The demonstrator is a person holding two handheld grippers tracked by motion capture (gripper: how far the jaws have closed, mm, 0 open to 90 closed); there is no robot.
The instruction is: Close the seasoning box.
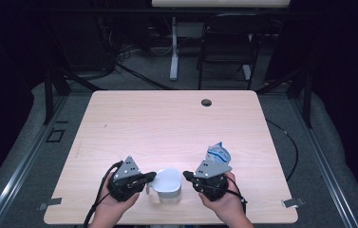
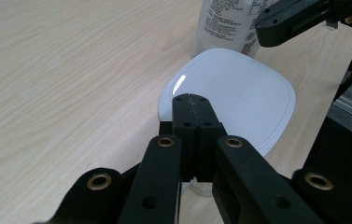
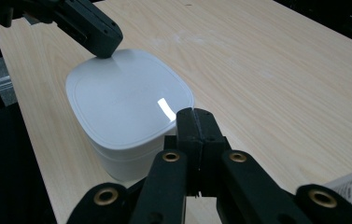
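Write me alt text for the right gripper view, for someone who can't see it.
A white lidded container with rounded corners stands on a light wooden table. The right claw, jaws shut and empty, rises from the bottom edge at the container's near rim. The left claw reaches in from the top left, its tip at the lid's far edge.

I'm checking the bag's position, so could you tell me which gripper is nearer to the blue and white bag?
Right. The right gripper is directly in front of the bag, at the white container's right edge. The left gripper is beyond the container, at its left edge.
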